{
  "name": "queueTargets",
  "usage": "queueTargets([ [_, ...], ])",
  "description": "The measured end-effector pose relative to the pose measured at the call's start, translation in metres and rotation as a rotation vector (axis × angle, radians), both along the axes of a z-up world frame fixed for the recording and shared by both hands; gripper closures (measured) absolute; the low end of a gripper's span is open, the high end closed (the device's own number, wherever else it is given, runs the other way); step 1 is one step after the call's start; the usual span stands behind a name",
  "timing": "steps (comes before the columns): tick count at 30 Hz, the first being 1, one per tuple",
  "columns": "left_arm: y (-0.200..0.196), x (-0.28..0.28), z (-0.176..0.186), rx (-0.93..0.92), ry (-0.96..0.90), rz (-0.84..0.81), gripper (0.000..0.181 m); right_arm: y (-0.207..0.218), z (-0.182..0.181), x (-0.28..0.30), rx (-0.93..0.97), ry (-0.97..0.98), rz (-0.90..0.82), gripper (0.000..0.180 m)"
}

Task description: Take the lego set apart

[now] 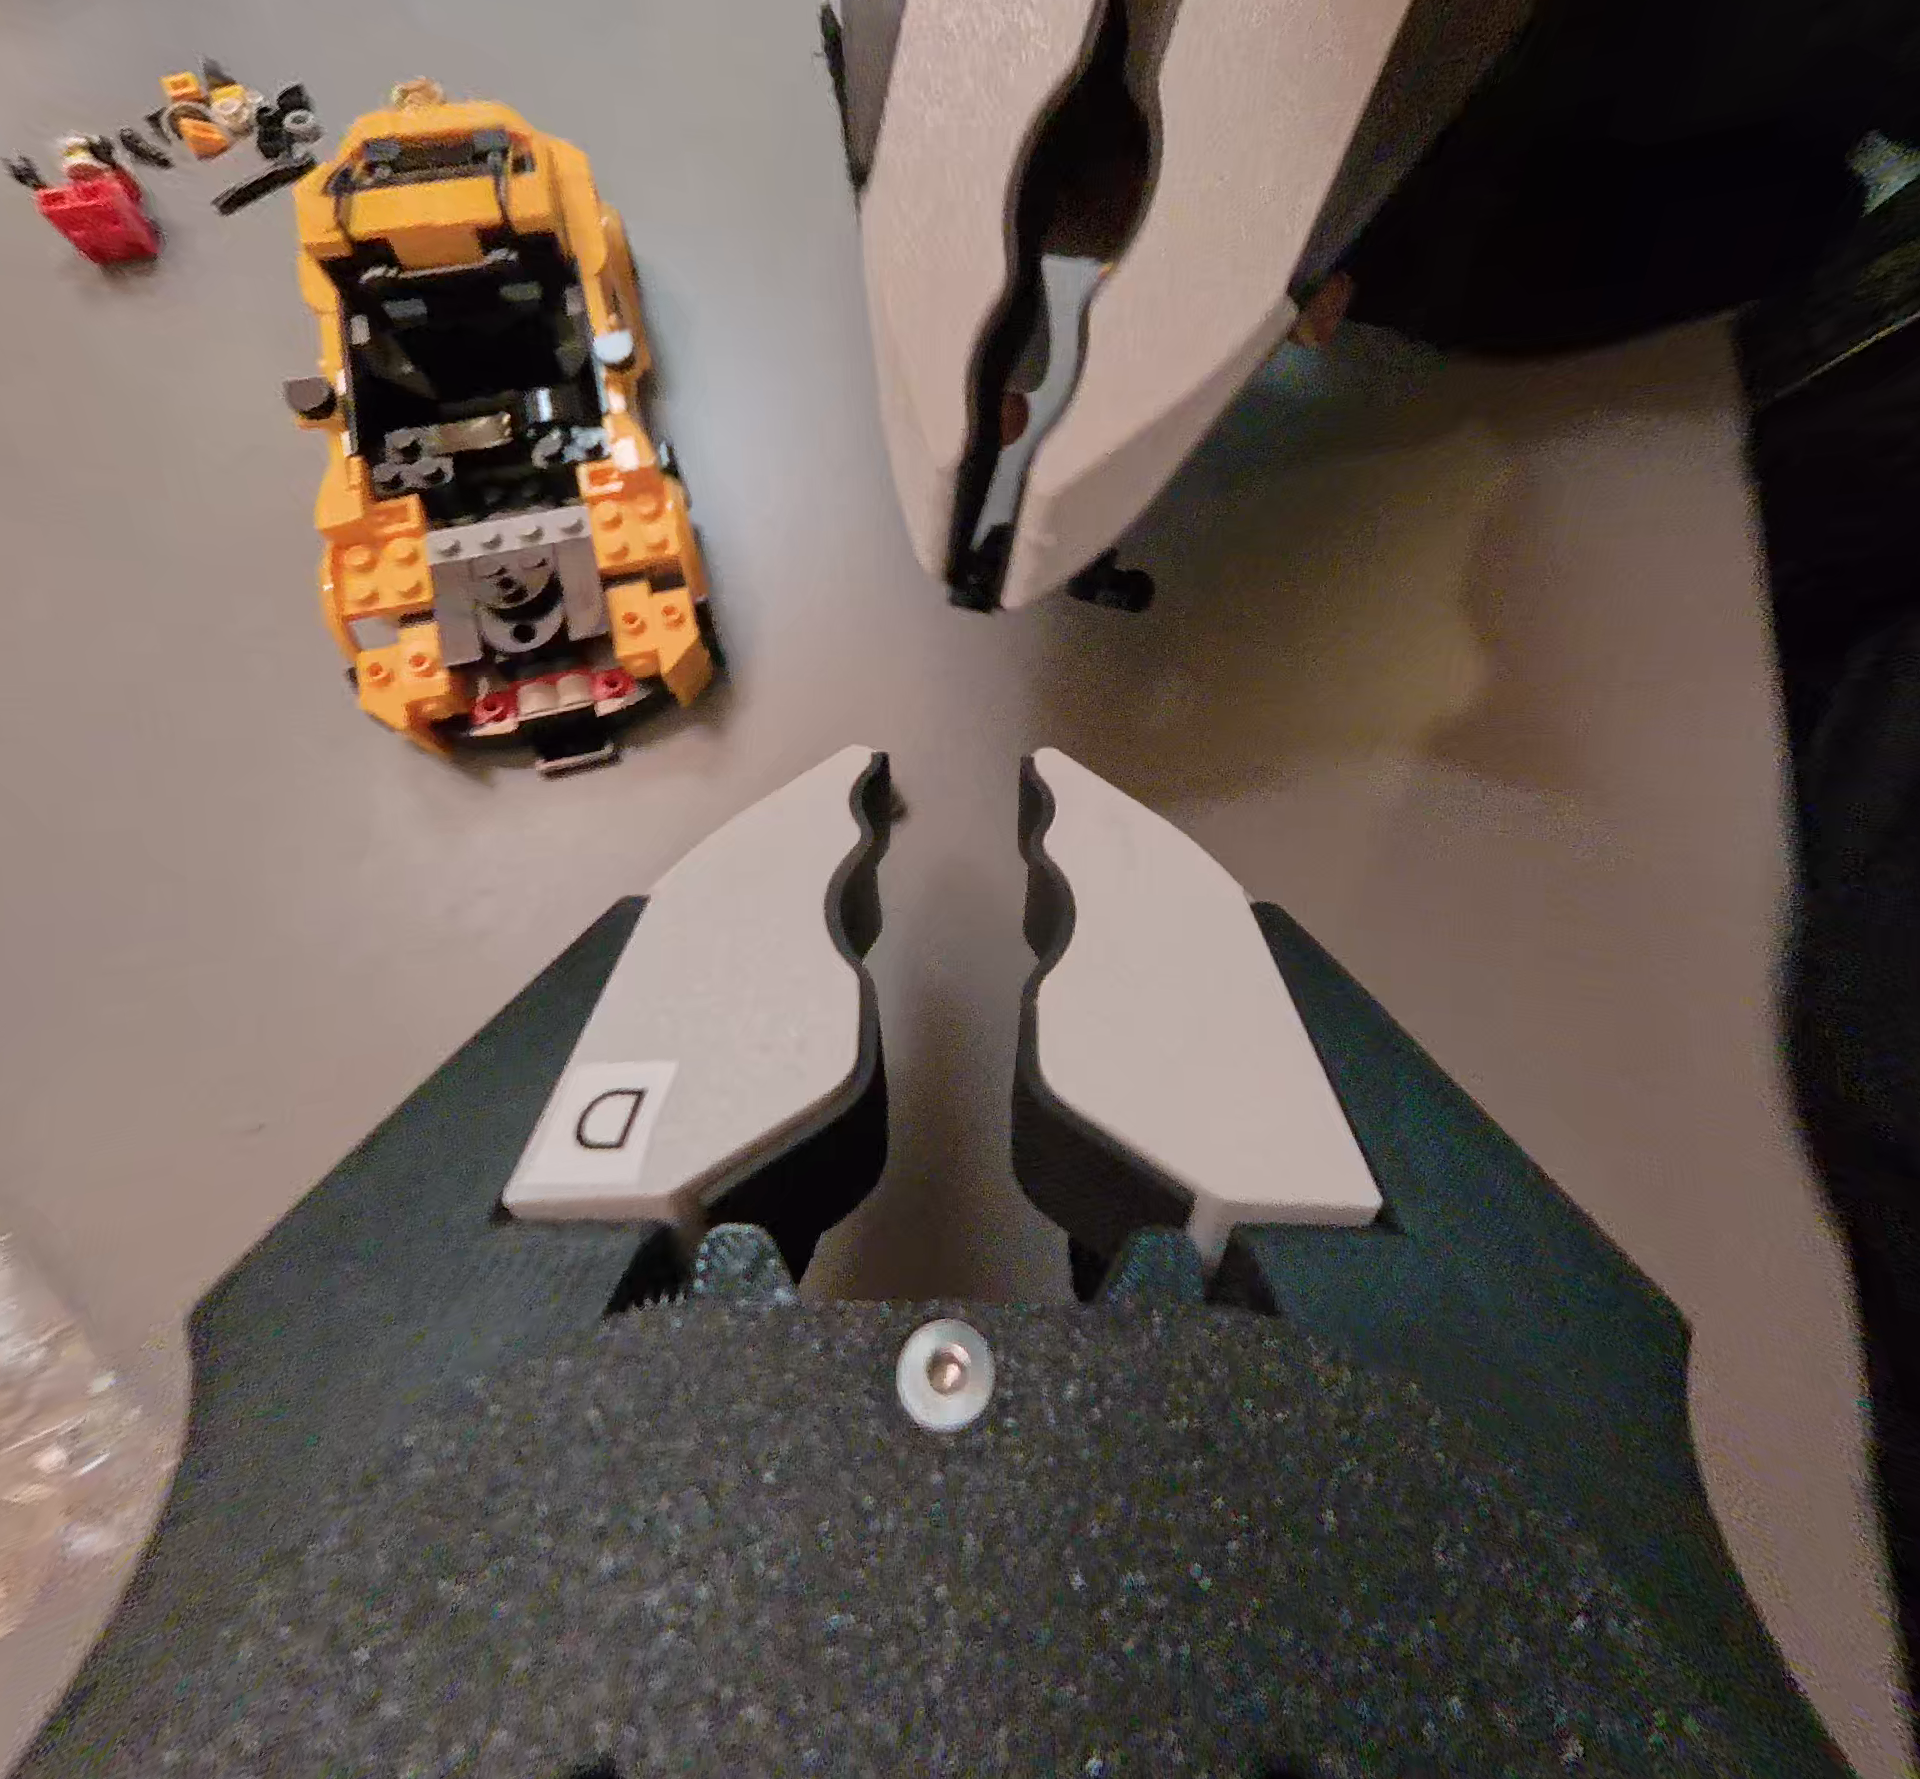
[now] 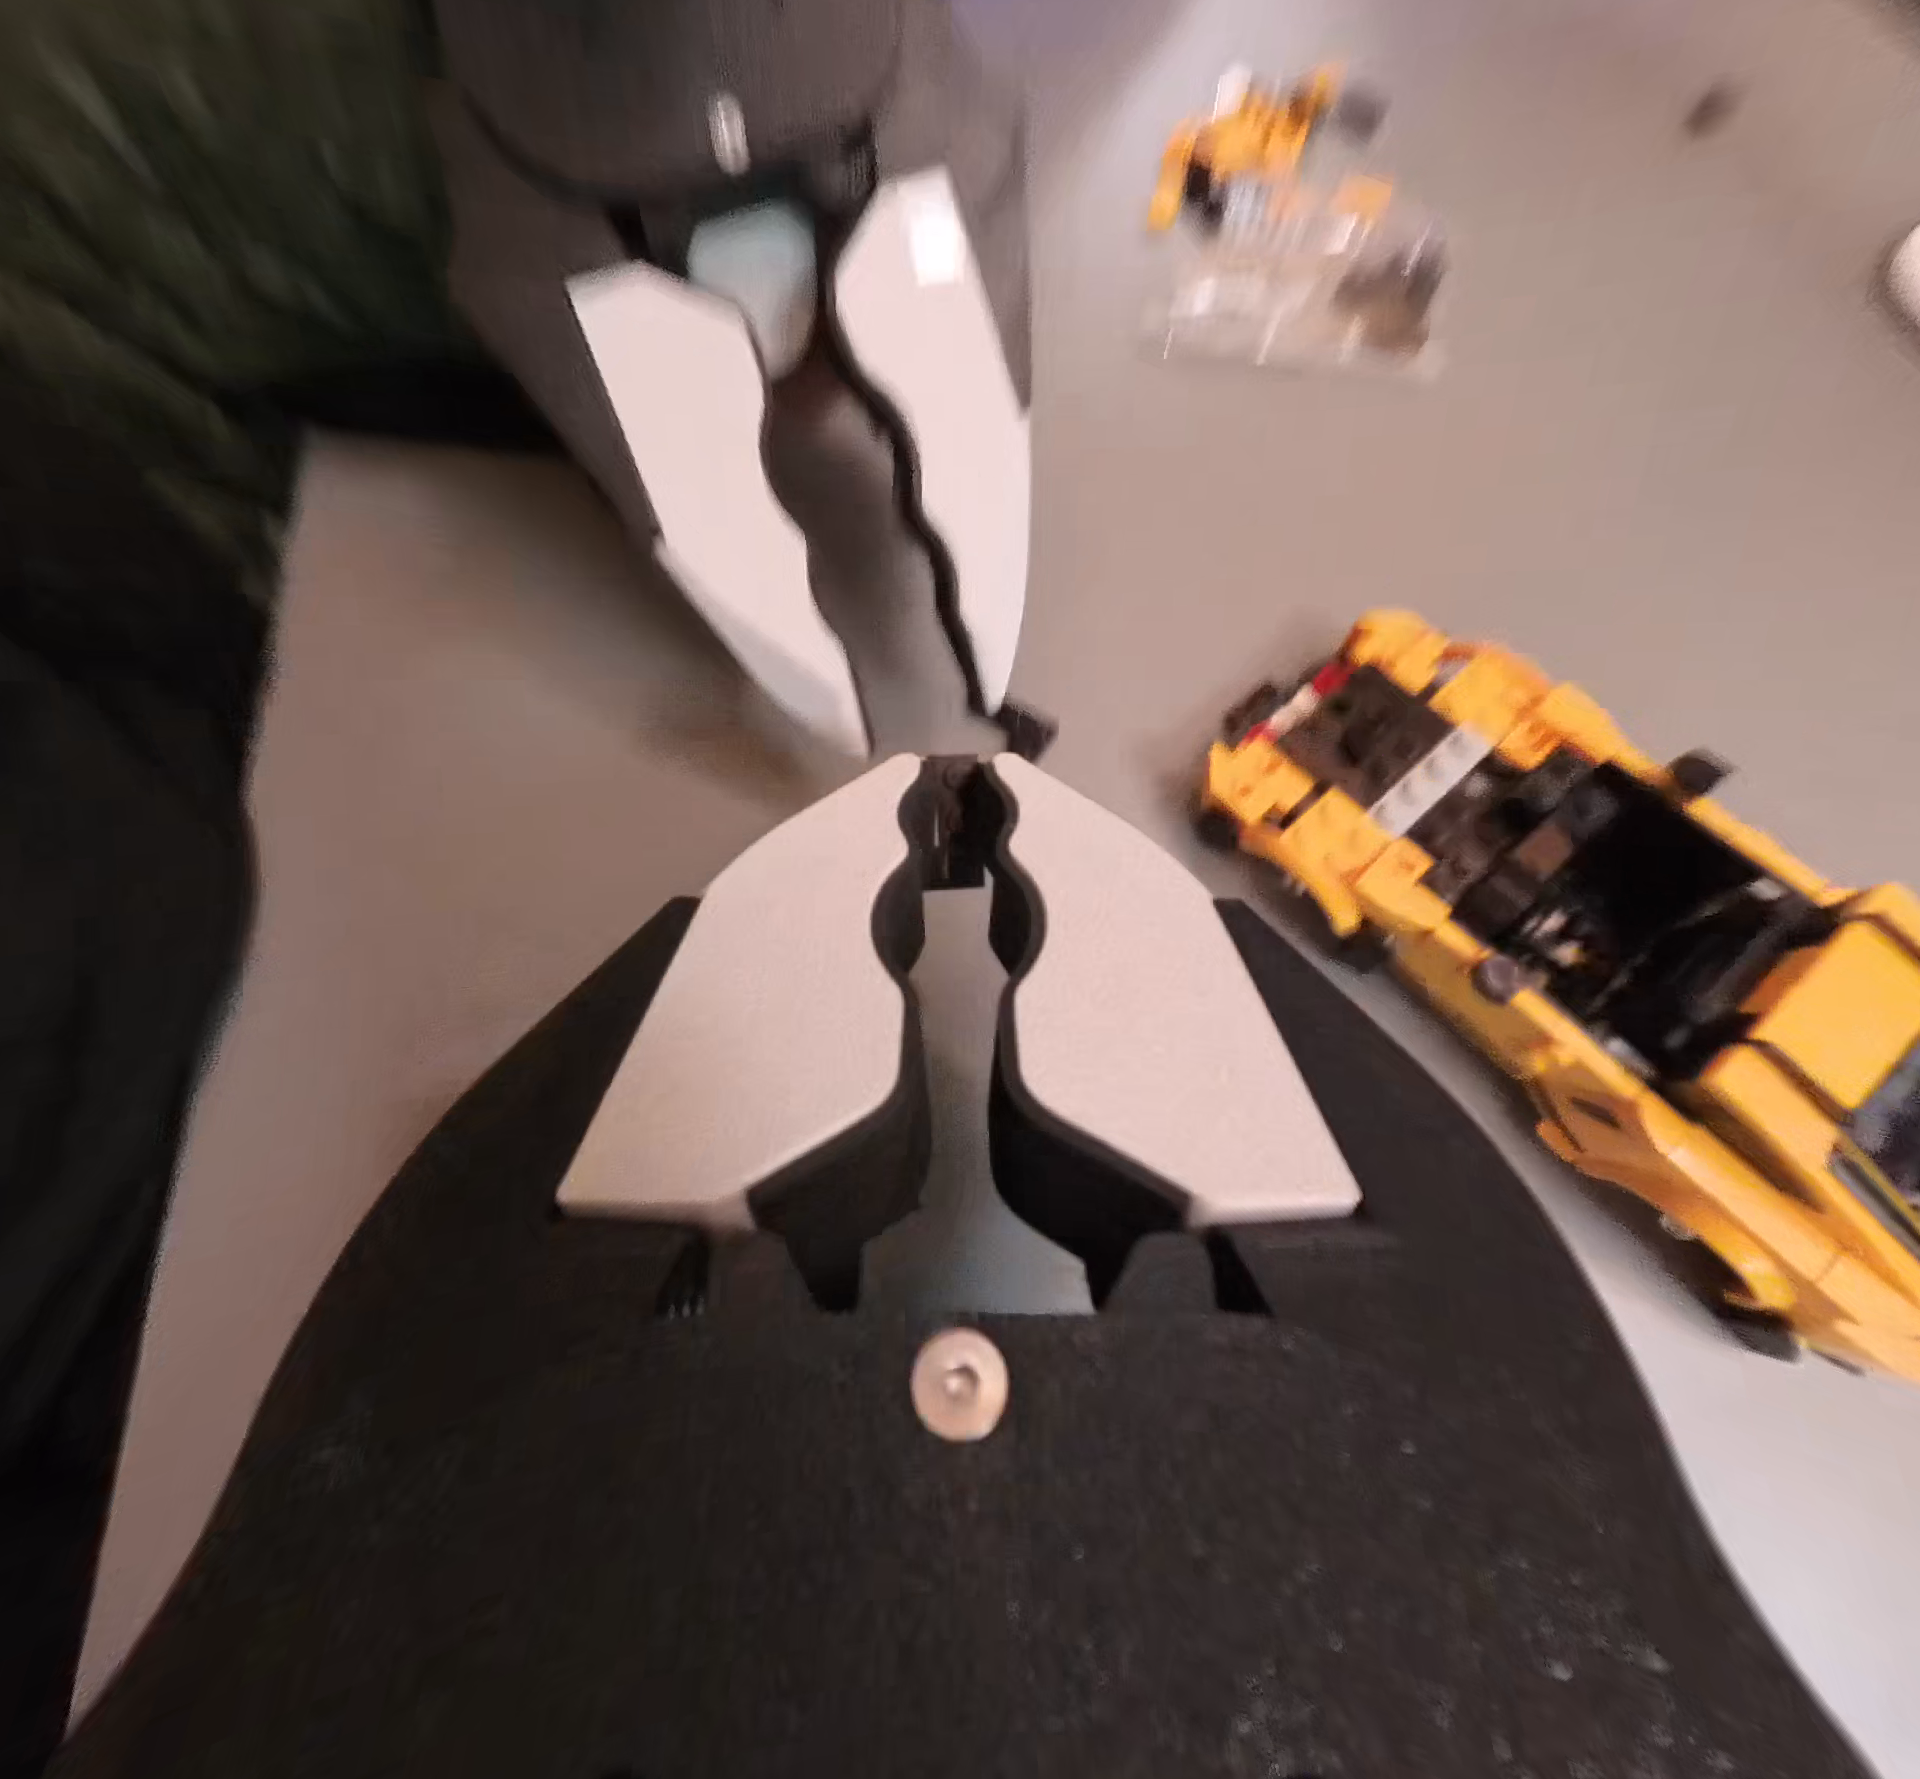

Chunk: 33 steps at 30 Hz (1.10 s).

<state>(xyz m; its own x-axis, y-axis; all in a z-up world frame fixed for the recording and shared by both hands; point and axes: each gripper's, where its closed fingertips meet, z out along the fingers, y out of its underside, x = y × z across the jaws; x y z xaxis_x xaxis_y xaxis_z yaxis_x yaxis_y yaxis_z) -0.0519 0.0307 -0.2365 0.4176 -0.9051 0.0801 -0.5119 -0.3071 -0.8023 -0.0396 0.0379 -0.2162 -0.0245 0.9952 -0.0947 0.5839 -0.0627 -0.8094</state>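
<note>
The orange Lego car [image 1: 488, 441] lies on the grey table [image 1: 156, 898] with its roof off and black interior showing; it also shows in the right wrist view [image 2: 1558, 898]. My left gripper [image 1: 956, 773] is open and empty, low over the table to the right of the car's end. A tiny black bit [image 1: 896, 802] sits at its left fingertip. My right gripper [image 2: 958, 768] is shut on a small black Lego piece [image 2: 954, 825]. It points tip to tip at the left gripper [image 2: 935, 721]. In the left wrist view the right gripper [image 1: 987, 586] comes down from the top.
Several loose small pieces [image 1: 218, 119] and a red piece [image 1: 99, 217] lie beyond the car. A blurred heap of parts [image 2: 1299, 243] lies farther off. Another small black piece [image 1: 1112, 586] lies by the right gripper's tip. A dark sleeve [image 2: 125, 379] fills the left side. Both grippers' tips are close together, under 4 cm apart.
</note>
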Motion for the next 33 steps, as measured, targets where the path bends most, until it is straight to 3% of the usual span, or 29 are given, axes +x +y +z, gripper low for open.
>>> queueTargets([
  [1, -0.002, 0.005, 0.005, -0.035, -0.057, 0.0, 0.156, 0.004, 0.015, -0.001, -0.016, 0.096, -0.023, 0.173],
  [5, -0.006, 0.023, 0.035, -0.204, -0.333, 0.018, 0.149, 0.019, 0.043, -0.001, 0.006, 0.269, -0.114, 0.173],
  [8, 0.001, 0.031, 0.049, -0.233, -0.434, 0.068, 0.152, 0.023, 0.051, -0.005, 0.048, 0.326, -0.16, 0.173],
  [14, 0.01, 0.029, 0.063, -0.138, -0.465, 0.134, 0.172, 0.027, 0.064, -0.006, 0.144, 0.409, -0.205, 0.173],
  [24, 0.02, 0.012, 0.067, -0.177, -0.512, 0.205, 0.177, 0.013, 0.08, -0.002, 0.24, 0.539, -0.133, 0.173],
  [27, 0.022, 0.005, 0.067, -0.194, -0.528, 0.213, 0.177, 0.011, 0.079, -0.004, 0.368, 0.516, -0.129, 0.173],
  [33, 0.021, 0.006, 0.053, -0.234, -0.469, 0.198, 0.177, 0.015, 0.071, 0.0, 0.291, 0.494, -0.117, 0.173],
])
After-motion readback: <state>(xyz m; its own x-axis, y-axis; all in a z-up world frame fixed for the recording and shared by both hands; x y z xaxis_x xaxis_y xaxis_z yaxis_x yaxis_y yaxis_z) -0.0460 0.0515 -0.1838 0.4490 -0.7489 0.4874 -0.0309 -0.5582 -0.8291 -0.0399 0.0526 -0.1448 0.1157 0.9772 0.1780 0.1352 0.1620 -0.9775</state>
